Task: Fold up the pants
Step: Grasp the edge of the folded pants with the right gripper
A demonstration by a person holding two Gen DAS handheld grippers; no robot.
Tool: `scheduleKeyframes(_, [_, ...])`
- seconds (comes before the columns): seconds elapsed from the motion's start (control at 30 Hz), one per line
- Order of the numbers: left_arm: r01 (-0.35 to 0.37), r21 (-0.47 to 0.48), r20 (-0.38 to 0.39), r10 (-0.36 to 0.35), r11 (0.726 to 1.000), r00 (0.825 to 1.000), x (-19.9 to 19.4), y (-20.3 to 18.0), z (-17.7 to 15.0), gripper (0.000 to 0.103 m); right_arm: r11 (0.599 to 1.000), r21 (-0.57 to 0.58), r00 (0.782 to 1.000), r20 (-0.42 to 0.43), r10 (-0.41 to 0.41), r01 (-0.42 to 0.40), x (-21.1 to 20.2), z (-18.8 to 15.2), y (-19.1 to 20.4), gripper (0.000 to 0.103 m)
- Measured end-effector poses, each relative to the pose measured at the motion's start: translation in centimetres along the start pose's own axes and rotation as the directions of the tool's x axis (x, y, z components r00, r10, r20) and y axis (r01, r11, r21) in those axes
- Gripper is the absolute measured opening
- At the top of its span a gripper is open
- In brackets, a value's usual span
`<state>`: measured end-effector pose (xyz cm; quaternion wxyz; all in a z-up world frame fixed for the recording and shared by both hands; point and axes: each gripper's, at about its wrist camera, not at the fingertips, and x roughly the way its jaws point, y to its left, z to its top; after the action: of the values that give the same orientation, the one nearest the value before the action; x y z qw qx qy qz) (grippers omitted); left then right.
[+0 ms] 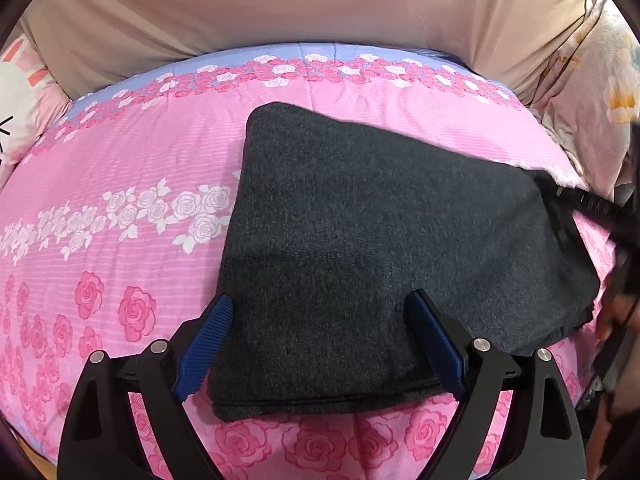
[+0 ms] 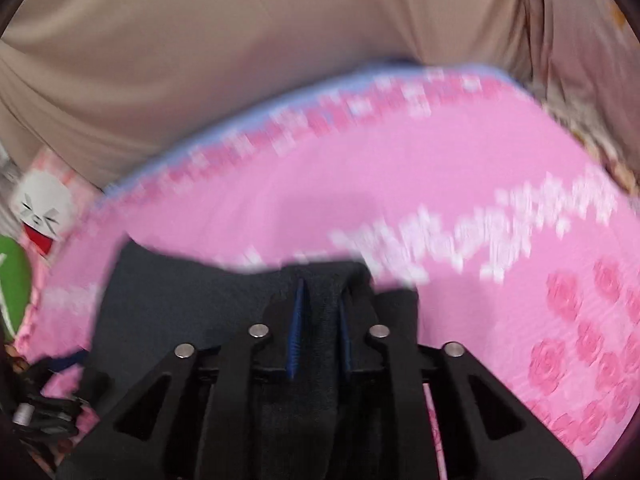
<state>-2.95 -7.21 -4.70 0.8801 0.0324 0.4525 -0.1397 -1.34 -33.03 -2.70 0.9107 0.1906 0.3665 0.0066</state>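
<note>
Pants [image 1: 360, 248], nearly folded on the bedspread [image 1: 120, 168], could be dragged askew (a judgement) while pinched by the right gripper [image 2: 320, 320], the left gripper [image 1: 320, 344] being held spread.

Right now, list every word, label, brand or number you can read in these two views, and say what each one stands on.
None: no readable text in either view.
The dark folded pants show no label or tag.
The pink rose sheet bears only flowers.
The pillow at the left shows a cartoon face, no letters.
A green shape beside it carries a white mark, cut off and blurred, unreadable.
</note>
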Motion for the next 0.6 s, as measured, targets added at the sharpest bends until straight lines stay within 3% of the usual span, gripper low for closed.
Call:
scheduleKeyframes(0.1, [-0.002,0.002,-0.002,0.002,1.0,1.0,-0.2,0.2,-0.1,0.087,0.994,0.061,0.994,0.061,0.088,-0.092,-4.0,-1.5,-0.7,0.027])
scheduleKeyframes(0.17, [0.004,-0.005,-0.004,-0.004,1.0,1.0,-0.3,0.5,-0.2,0.087,0.991,0.069,0.992,0.054,0.112,-0.116,-5.6,-2.8,-0.9,0.044])
scheduleKeyframes(0.27, [0.019,-0.025,-0.005,-0.019,1.0,1.0,-0.4,1.1,-0.4,0.087,0.977,0.114,0.984,0.001,0.18,-0.179,-6.7,-5.4,-1.5,0.045])
scheduleKeyframes(0.33, [0.035,-0.042,-0.002,-0.036,0.998,0.999,-0.5,1.4,-0.5,0.087,0.988,0.099,0.992,-0.035,0.122,-0.118,-6.7,-7.2,-1.2,0.045])
scheduleKeyframes(0.4, [0.067,-0.072,0.011,-0.067,0.995,0.998,-0.7,1.9,-0.7,0.087,0.983,0.117,0.989,-0.023,0.144,-0.14,-6.6,-8.4,-1.3,0.045])
scheduleKeyframes(0.43, [0.081,-0.083,0.013,-0.08,0.993,0.997,-0.7,2.1,-0.8,0.087,0.983,0.115,0.989,-0.017,0.147,-0.144,-6.7,-8.5,-1.1,0.044])
scheduleKeyframes(0.53, [0.105,-0.114,0.004,-0.106,0.988,0.994,-0.7,2.6,-0.8,0.087,0.988,0.066,0.99,-0.006,0.142,-0.141,-6.5,-7.7,0.1,0.021])
scheduleKeyframes(0.6, [0.122,-0.134,0.011,-0.122,0.984,0.993,-1.1,2.9,-0.6,0.087,0.994,0.007,0.994,0.022,0.109,-0.109,-7.7,-7.0,1.2,0.017])
